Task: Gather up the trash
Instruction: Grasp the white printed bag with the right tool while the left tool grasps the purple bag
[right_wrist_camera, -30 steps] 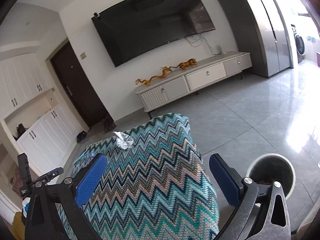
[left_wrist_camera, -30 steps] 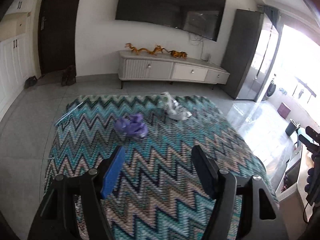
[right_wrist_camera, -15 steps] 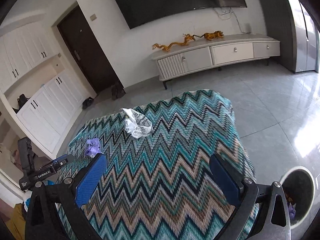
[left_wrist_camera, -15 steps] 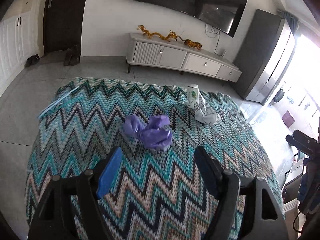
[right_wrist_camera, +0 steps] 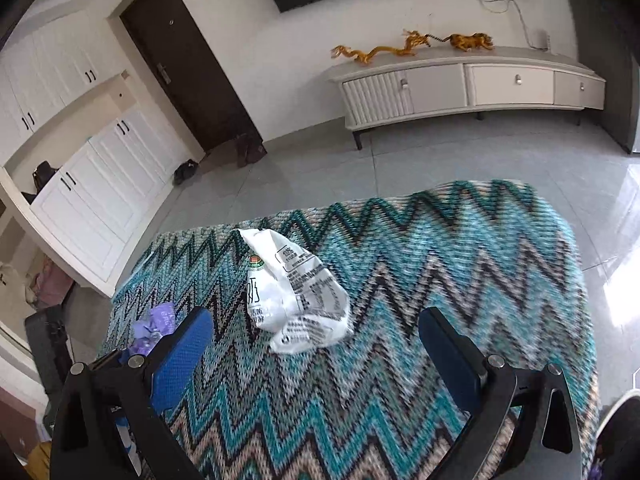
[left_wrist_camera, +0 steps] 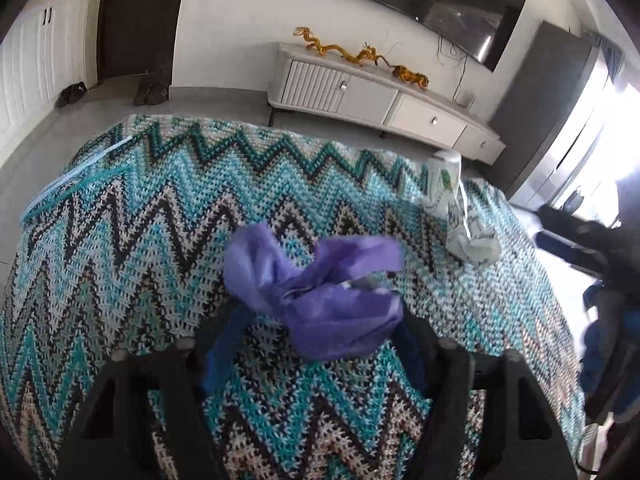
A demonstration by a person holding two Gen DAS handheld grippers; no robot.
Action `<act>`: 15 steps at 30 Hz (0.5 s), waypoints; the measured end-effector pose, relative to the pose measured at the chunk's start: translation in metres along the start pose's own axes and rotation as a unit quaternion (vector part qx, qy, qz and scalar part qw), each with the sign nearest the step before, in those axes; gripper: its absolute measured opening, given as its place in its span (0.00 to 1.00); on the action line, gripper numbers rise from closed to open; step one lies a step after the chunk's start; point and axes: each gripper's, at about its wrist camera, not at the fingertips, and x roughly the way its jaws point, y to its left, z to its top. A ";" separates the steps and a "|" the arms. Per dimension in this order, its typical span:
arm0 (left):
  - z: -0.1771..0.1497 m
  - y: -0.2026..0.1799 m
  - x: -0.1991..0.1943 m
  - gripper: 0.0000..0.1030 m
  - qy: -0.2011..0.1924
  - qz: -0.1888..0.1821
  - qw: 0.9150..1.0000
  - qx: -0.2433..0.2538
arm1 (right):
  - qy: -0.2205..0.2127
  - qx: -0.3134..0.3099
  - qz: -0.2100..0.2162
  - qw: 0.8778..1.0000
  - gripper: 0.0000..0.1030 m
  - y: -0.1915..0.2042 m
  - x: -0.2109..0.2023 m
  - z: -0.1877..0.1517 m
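A crumpled purple plastic bag (left_wrist_camera: 320, 292) lies on the zigzag-patterned cloth (left_wrist_camera: 160, 220) of the table. My left gripper (left_wrist_camera: 316, 320) is open, its two fingers on either side of the bag's near end. A crumpled white printed wrapper (right_wrist_camera: 292, 292) lies further right on the cloth; it also shows in the left wrist view (left_wrist_camera: 460, 220). My right gripper (right_wrist_camera: 316, 332) is open and empty, its fingers wide apart just short of the wrapper. The purple bag also shows at the left of the right wrist view (right_wrist_camera: 154, 326).
A round trash bin (right_wrist_camera: 620, 436) stands on the tiled floor at the table's right end, only its rim in view. A white TV cabinet (left_wrist_camera: 380, 96) with golden dragon figures stands against the far wall. A dark door (right_wrist_camera: 188, 60) and white cupboards (right_wrist_camera: 92, 184) are at the left.
Both grippers have moved forward and down over the table. The left one now straddles the purple bag; the right one has come close to the white wrapper. Both stay open.
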 end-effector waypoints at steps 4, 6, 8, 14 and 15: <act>0.000 0.003 0.002 0.47 -0.002 -0.004 1.000 -0.005 | 0.023 0.010 0.007 1.000 1.00 -0.003 0.032 0.004; -0.003 0.005 -0.001 0.44 -0.007 -0.004 1.000 0.000 | 0.026 0.019 0.018 0.999 1.00 -0.005 0.040 0.006; -0.004 0.002 -0.001 0.41 -0.010 -0.002 1.000 0.007 | 0.026 0.019 0.021 0.999 1.00 -0.007 0.046 0.010; -0.004 -0.002 0.000 0.30 -0.013 0.001 1.000 0.011 | 0.043 0.017 0.023 0.999 0.76 -0.011 0.063 0.013; -0.003 -0.005 0.001 0.30 -0.013 0.002 1.000 0.011 | 0.045 0.016 0.028 0.998 0.73 -0.011 0.063 0.012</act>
